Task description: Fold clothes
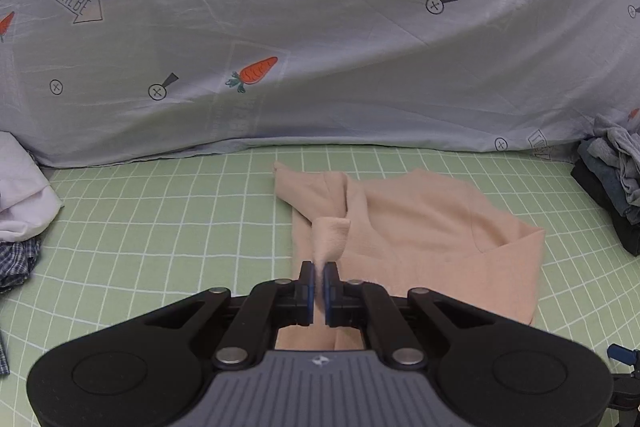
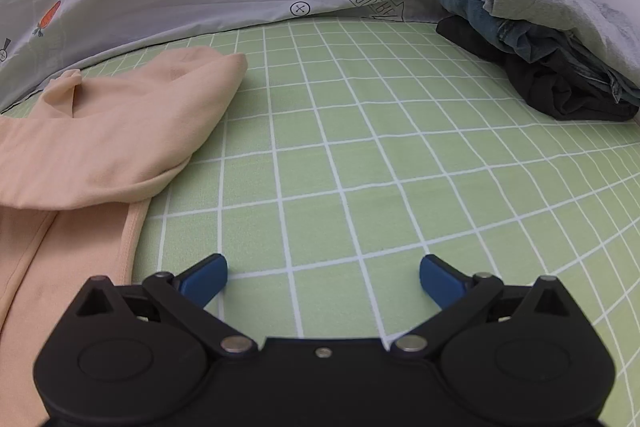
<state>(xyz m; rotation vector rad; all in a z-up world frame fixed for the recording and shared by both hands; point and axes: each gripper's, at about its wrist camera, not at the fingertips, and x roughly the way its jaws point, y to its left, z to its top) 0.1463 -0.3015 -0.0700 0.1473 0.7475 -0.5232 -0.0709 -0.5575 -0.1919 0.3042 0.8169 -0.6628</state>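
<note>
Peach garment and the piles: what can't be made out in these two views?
- Peach garment: its near end is hidden behind the left gripper in the left view; the right view's left edge cuts it off.
- Pinched fabric: blurred above the fingers.
- White pile: cut off by the left view's edge.
- Dark stack: cut off at the right edge; item count unclear.

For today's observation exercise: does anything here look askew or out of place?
Only the peach garment: it lies crooked and half folded, one bunched bit pinched in the left claw. The right claw is open over bare sheet.
</note>
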